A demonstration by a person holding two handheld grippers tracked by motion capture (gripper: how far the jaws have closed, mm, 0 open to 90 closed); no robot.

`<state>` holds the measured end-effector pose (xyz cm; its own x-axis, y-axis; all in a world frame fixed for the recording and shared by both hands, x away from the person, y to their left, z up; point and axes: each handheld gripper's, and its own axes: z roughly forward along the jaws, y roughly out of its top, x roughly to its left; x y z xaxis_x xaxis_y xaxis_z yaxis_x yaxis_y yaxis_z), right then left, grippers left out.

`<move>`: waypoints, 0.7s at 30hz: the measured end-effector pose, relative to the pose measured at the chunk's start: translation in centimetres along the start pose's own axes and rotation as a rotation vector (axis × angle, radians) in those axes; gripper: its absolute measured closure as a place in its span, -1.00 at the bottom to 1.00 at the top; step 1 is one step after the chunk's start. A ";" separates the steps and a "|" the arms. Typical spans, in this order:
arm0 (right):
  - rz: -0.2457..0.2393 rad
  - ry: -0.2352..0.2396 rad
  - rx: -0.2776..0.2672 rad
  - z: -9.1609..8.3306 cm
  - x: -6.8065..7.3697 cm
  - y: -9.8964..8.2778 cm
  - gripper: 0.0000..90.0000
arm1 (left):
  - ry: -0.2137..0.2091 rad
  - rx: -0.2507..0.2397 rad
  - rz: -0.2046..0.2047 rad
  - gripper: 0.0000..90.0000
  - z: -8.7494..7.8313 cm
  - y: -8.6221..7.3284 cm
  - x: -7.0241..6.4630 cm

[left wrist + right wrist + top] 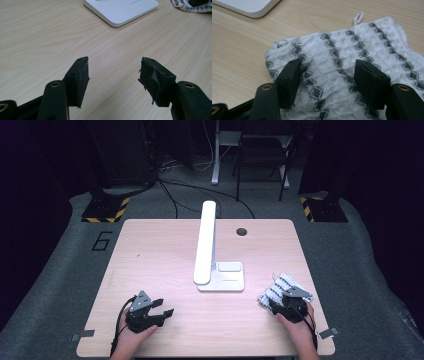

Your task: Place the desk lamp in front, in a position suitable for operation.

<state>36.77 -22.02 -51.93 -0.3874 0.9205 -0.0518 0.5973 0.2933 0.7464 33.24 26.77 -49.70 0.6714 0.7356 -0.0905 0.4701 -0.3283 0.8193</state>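
A folded white cloth with dark diamond stripes (277, 287) lies near the table's right front. In the right gripper view the cloth (342, 47) spreads under my right gripper (328, 67), whose jaws stand apart just above the fabric, with a small loop at the cloth's far edge. From above, the right gripper (279, 304) sits at the cloth's near edge, held by a hand. My left gripper (165, 307) rests at the table's left front, open, with bare wood between its jaws (115, 67). A corner of the cloth (190, 6) shows far off in the left gripper view.
A white desk lamp stands mid-table, its flat base (222, 280) between the two grippers and its long head (206, 240) reaching toward the back. The base (122, 10) lies ahead of the left gripper. The wooden table (165, 250) has a cable hole (242, 231) at the back.
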 end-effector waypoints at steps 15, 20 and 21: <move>0.105 -0.116 -0.007 0.0 -1.9 -0.2 -0.15 | -0.019 -0.010 0.001 -0.07 0.3 0.1 -0.2; 0.117 -0.114 -0.042 -0.8 -1.4 0.2 -0.16 | -0.033 -0.013 -0.008 -0.07 0.6 0.5 0.3; 0.114 -0.106 -0.051 -0.9 -1.3 0.3 -0.16 | -0.039 -0.023 -0.046 -0.07 0.7 0.6 0.2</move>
<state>36.85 -23.39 -51.06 -0.2407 0.9701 -0.0325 0.5961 0.1742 0.7838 34.09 26.33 -49.64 0.6717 0.7255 -0.1501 0.4881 -0.2809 0.8263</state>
